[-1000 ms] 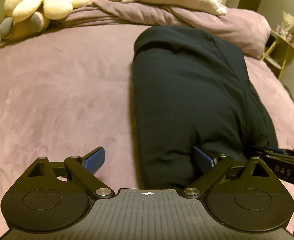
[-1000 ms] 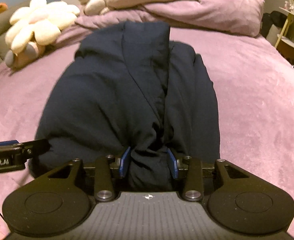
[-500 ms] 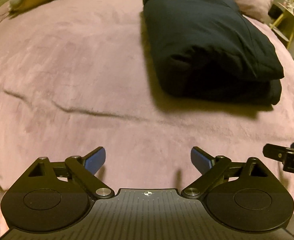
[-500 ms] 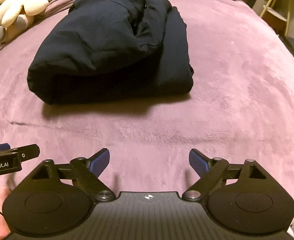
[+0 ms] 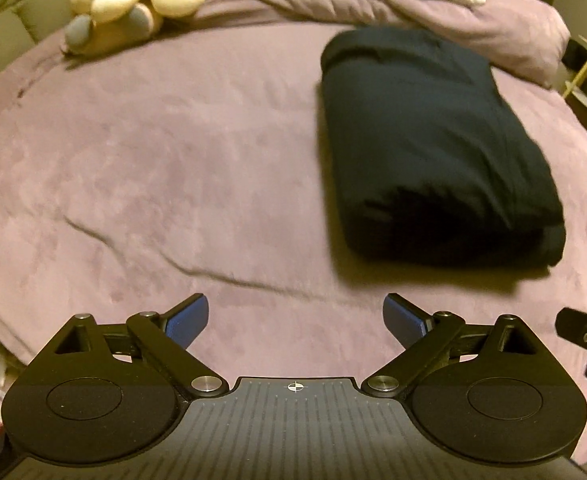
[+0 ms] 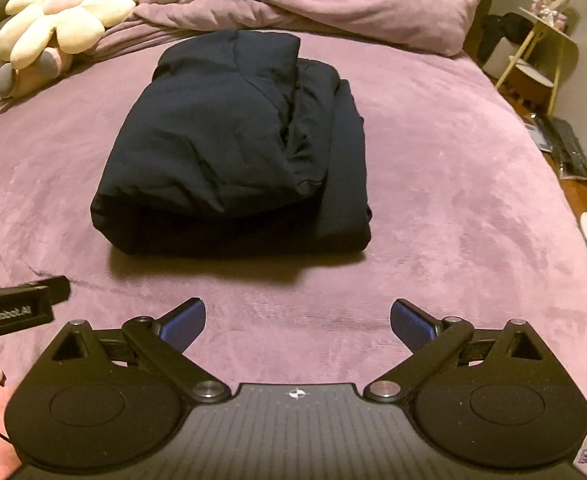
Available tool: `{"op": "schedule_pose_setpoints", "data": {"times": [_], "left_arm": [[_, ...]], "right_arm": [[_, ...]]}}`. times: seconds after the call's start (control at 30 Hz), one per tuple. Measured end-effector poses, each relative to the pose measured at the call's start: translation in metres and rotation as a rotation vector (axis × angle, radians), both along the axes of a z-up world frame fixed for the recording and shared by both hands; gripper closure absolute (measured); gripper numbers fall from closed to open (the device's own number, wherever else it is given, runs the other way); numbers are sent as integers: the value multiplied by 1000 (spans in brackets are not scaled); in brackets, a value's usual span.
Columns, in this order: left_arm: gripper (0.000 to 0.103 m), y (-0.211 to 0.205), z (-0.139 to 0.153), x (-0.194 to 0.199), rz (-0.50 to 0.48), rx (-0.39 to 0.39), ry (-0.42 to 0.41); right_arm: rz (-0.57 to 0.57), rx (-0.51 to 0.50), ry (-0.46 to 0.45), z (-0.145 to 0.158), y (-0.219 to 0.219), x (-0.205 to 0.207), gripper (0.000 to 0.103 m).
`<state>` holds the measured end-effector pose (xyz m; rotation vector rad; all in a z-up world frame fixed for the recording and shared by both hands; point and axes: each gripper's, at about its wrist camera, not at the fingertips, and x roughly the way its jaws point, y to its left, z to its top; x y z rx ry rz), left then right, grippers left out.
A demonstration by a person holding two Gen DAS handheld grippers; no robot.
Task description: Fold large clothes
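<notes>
Dark garment point(image 6: 229, 152), folded bundle, frame centre on bed point(image 6: 453, 200): soft, bulky, likely light; grip folded edges. Right gripper point(image 6: 297, 322) still opening, left gripper point(image 5: 295, 318) open, both empty.

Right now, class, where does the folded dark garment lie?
The folded dark garment lies mid-bed on the purple blanket in the right wrist view, nearer than the pillows, with the flower plush at far left.

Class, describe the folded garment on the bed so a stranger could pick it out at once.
Start with the big bed under its mauve blanket. Near its middle, in front of the heaped duvet and cream plush toys, lies the folded dark navy garment. It is the only dark, squared-off bundle among pale, soft things.
</notes>
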<state>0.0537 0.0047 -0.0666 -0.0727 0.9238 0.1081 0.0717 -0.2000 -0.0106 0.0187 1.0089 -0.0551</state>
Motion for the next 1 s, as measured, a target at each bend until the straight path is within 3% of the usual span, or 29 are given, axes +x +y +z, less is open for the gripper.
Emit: {"op": "schedule_pose_setpoints", "data": {"times": [0.4, 0.57, 0.87, 1.0], "left_arm": [[5, -17, 28, -10, -140, 13, -67], [5, -16, 27, -8, -164, -34, -51], [5, -22, 27, -5, -180, 27, -20], [5, -21, 25, -3, -185, 5, -12]], "right_arm": [[-37, 28, -39, 20, -4, -2, 4], [-49, 20, -28, 22, -3, 0, 4], [-55, 9, 0, 20, -3, 2, 4], [-57, 11, 7, 19, -5, 3, 4]]}}
